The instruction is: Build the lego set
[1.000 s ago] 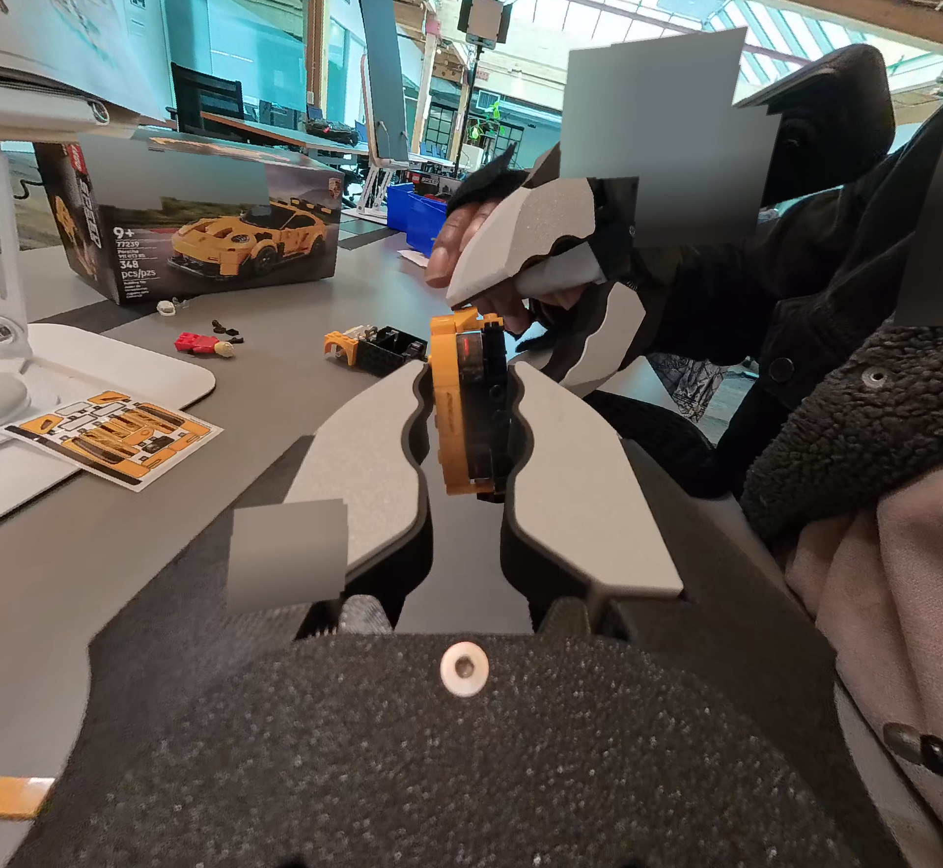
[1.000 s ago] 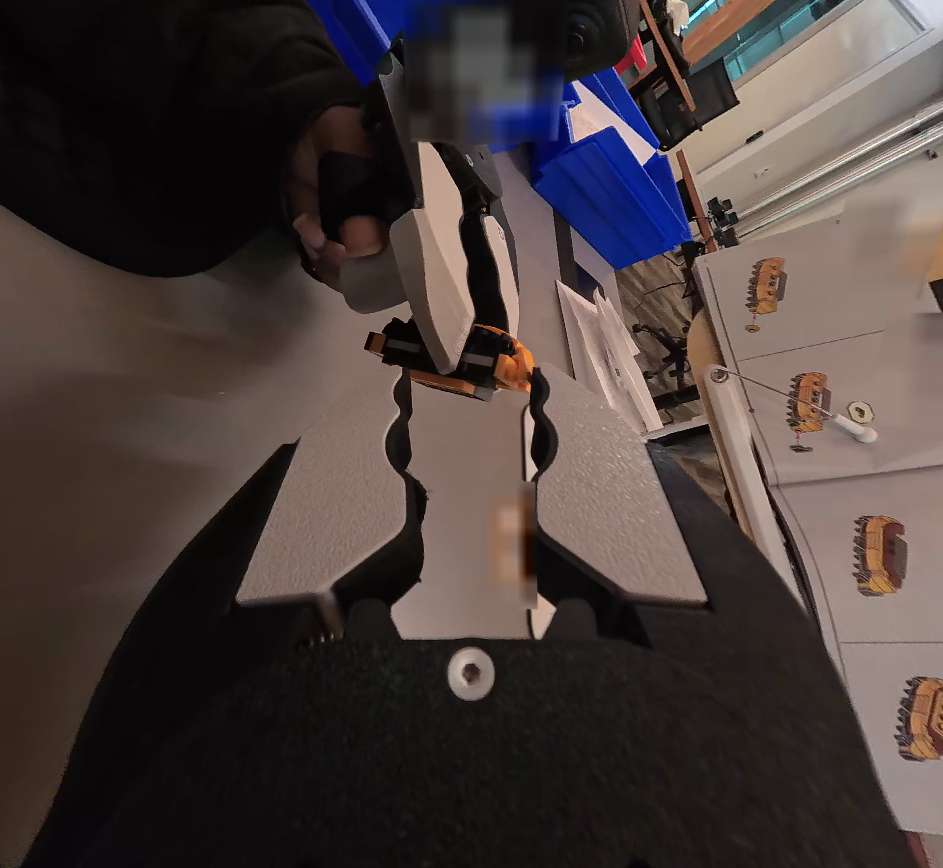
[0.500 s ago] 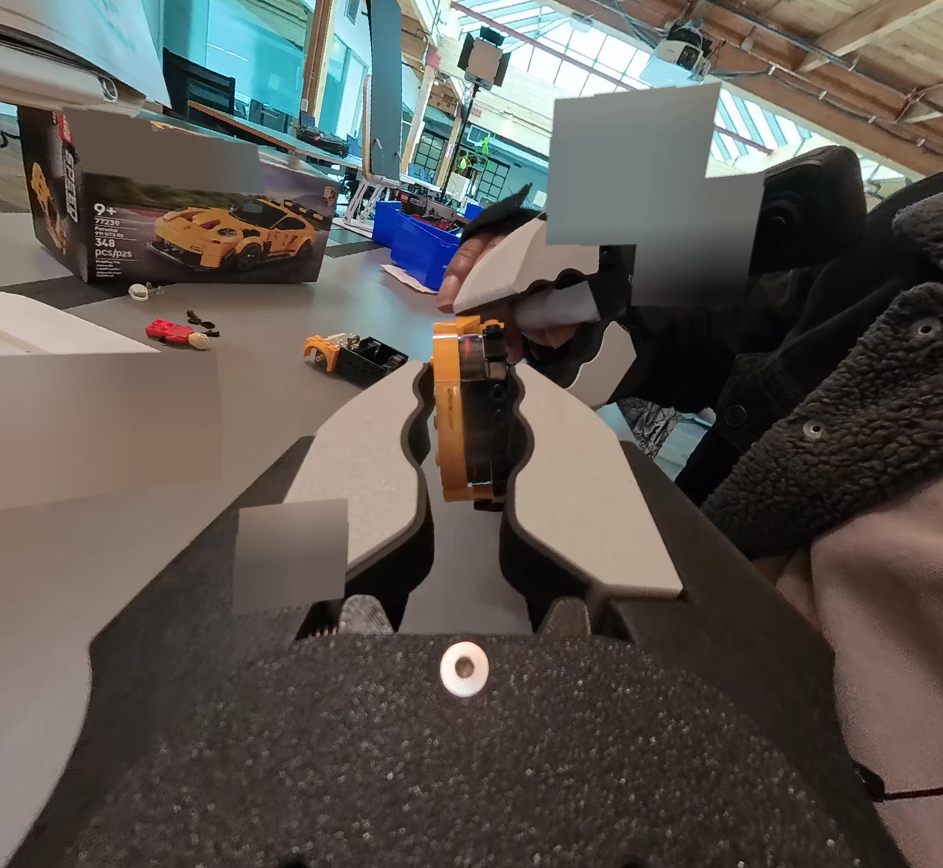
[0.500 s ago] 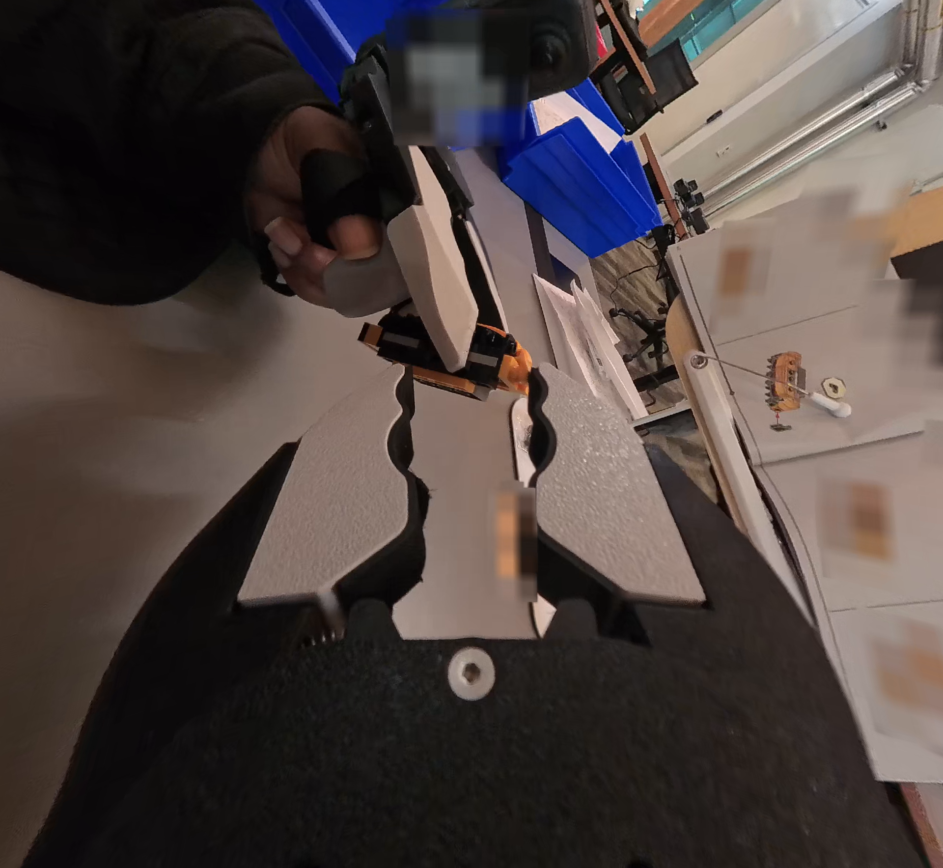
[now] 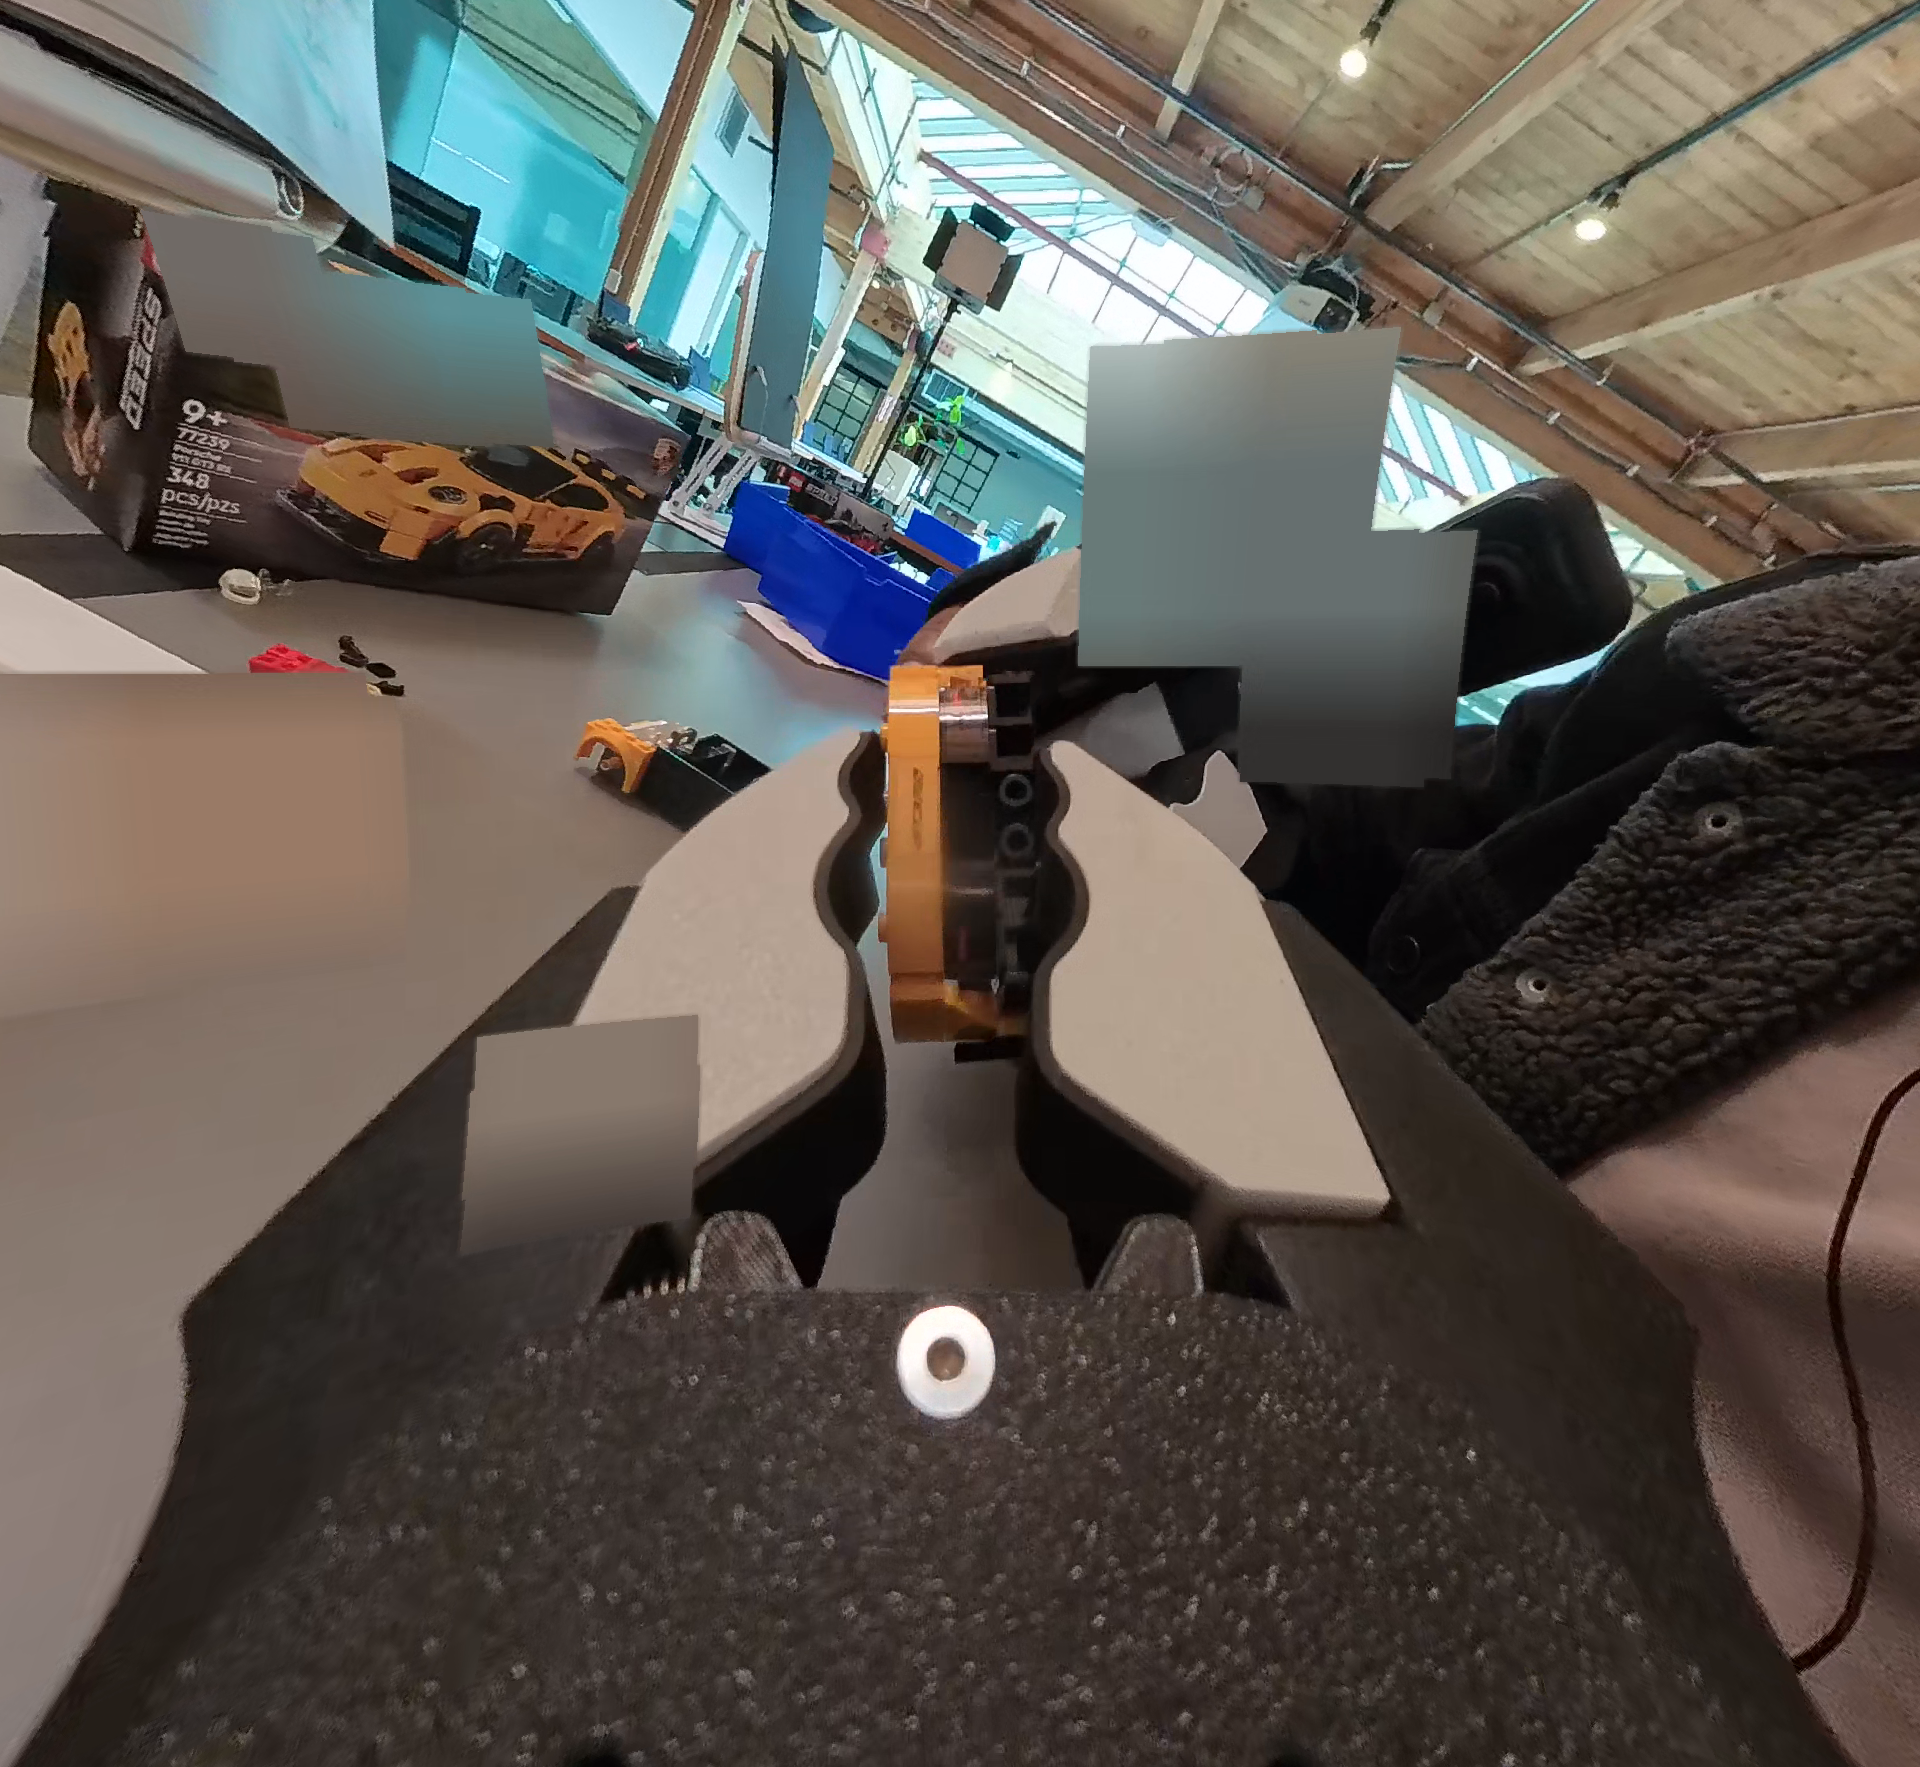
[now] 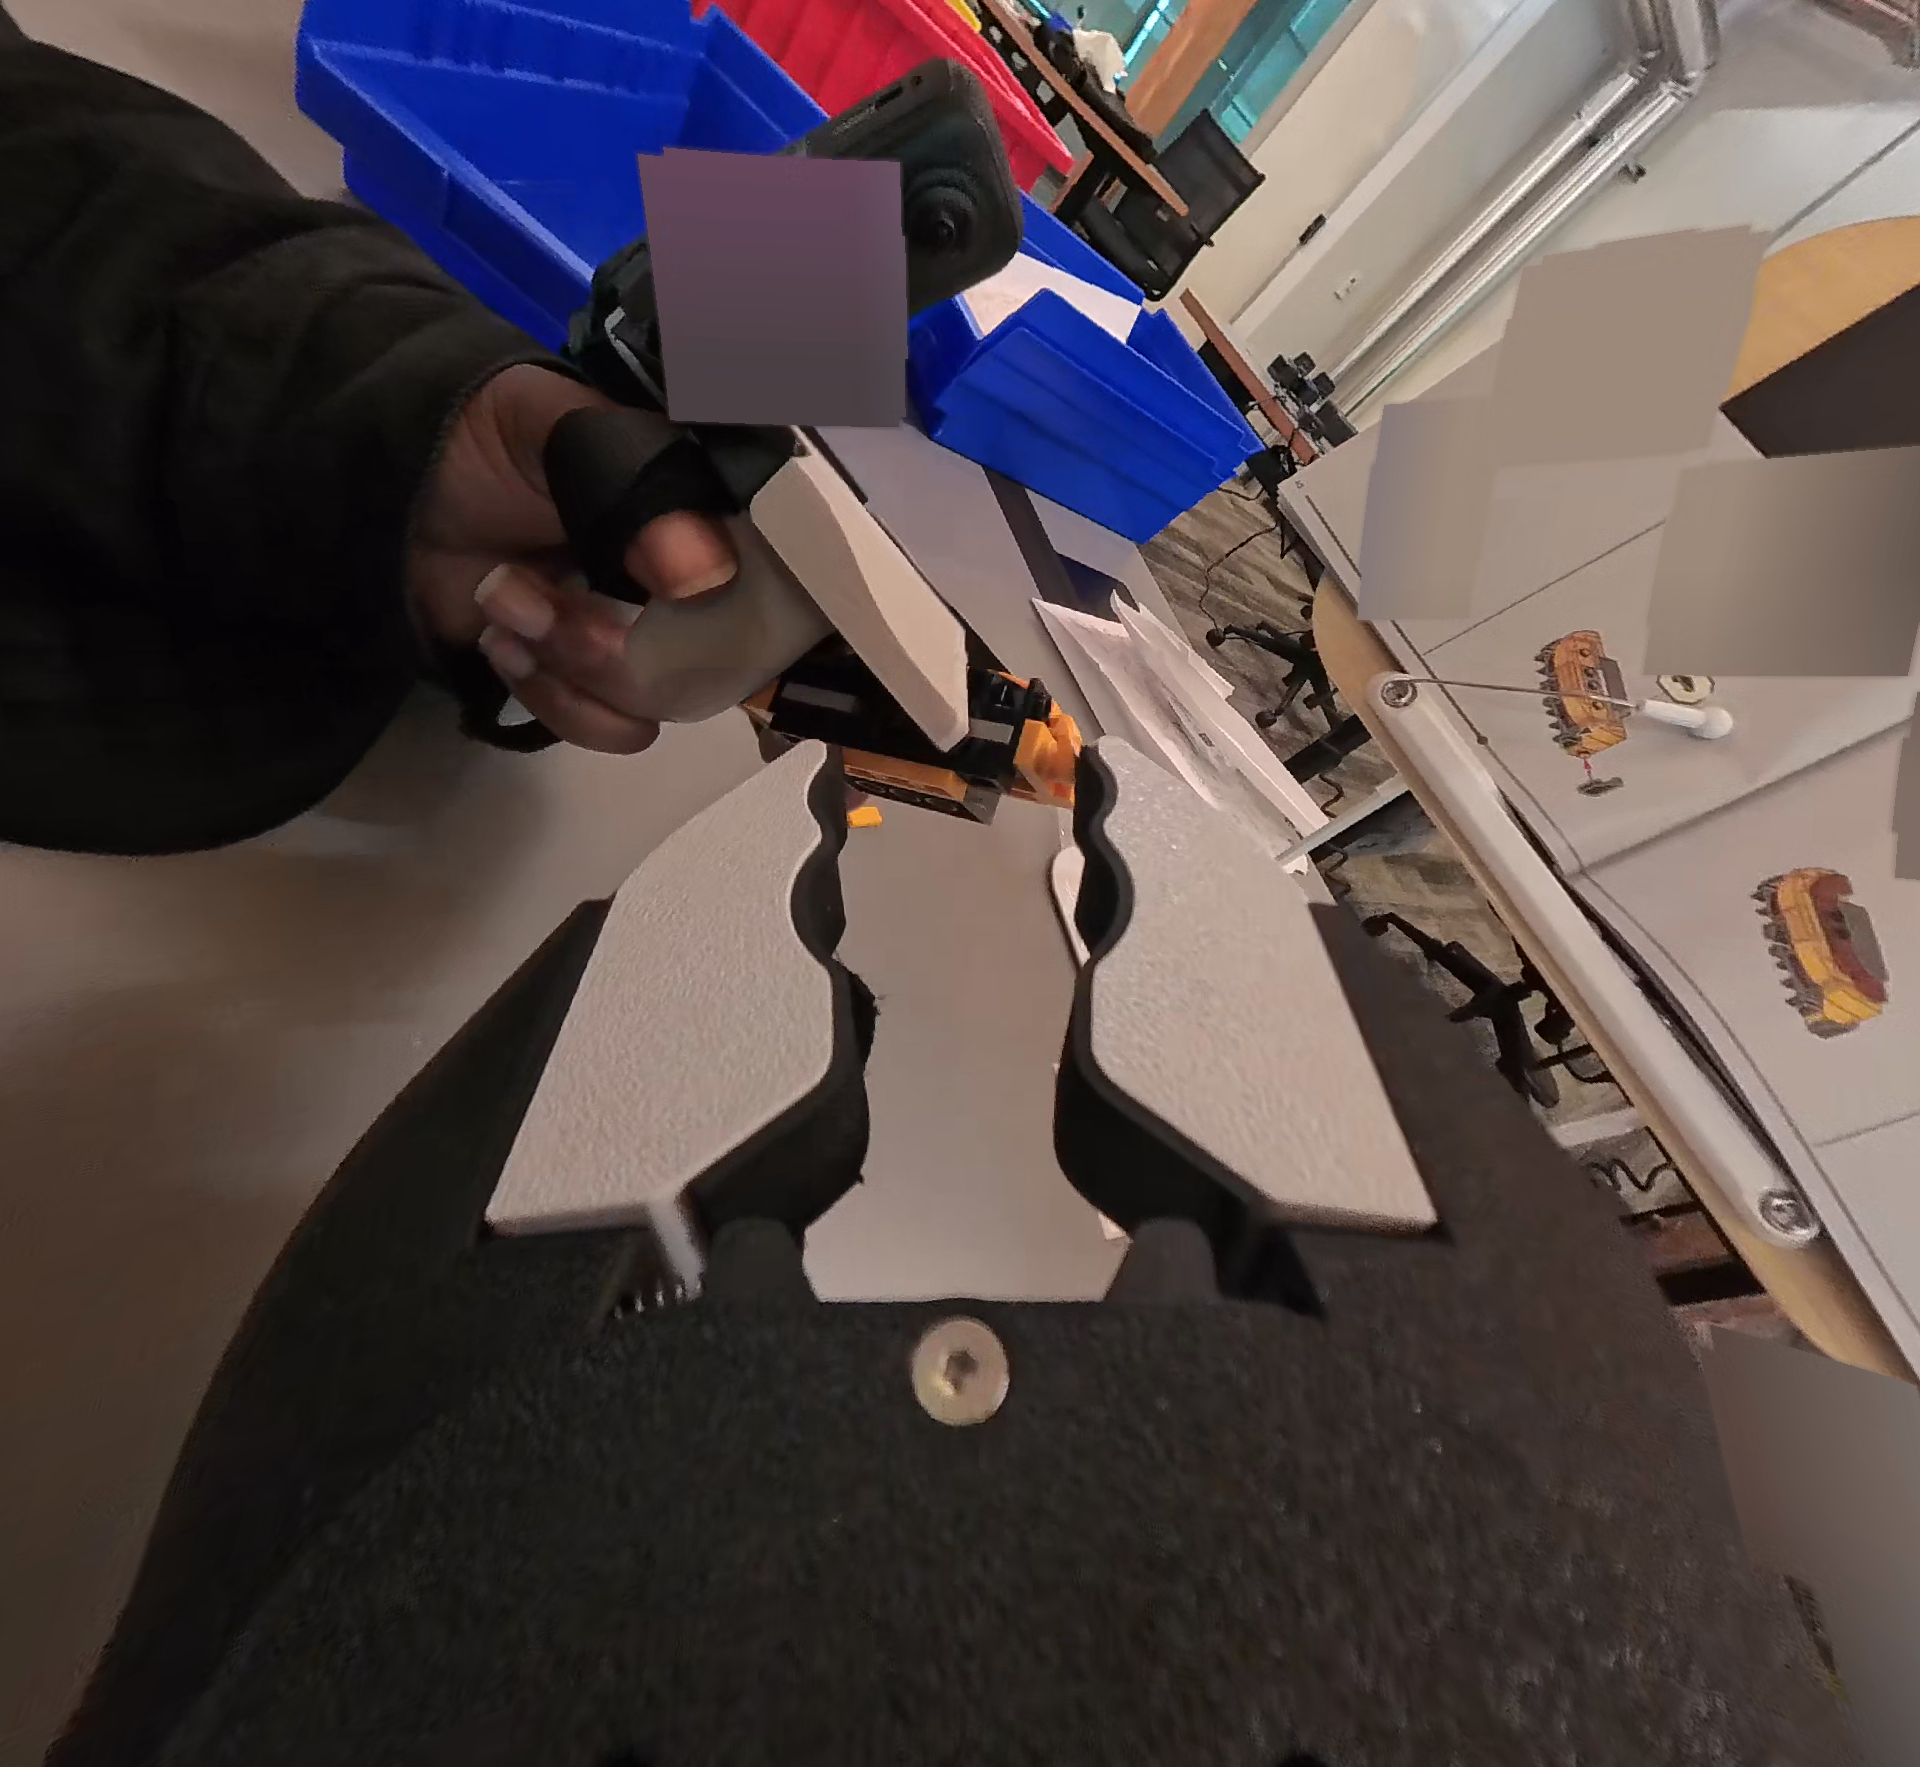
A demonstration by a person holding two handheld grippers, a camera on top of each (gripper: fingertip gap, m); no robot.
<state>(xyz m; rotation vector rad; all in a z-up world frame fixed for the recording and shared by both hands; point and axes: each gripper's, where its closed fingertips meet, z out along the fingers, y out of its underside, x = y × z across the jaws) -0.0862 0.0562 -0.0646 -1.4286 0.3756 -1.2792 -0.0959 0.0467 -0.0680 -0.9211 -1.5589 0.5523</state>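
Observation:
My left gripper (image 5: 956,767) is shut on an orange and black lego assembly (image 5: 930,870) and holds it upright above the grey table (image 5: 312,1042). In the right wrist view the same assembly (image 6: 935,777) sits just past my right gripper (image 6: 956,772), which is open with its jaws wide apart and nothing between them. There the left gripper's finger (image 6: 873,595) lies across the assembly, with a person's hand (image 6: 540,574) on its handle. In the left wrist view the right gripper (image 5: 1013,611) shows just behind the assembly, mostly hidden by a patch.
A second orange and black sub-assembly (image 5: 665,761), a red piece (image 5: 286,657) and small black pieces (image 5: 364,657) lie on the table near the lego box (image 5: 343,481). Blue bins (image 6: 499,117), loose papers (image 6: 1153,689) and an instruction sheet on a stand (image 6: 1683,834) lie beyond.
My left gripper has tilted upward with the assembly still in it, so more ceiling shows. My right gripper stays open at the assembly's far end and has turned a little.

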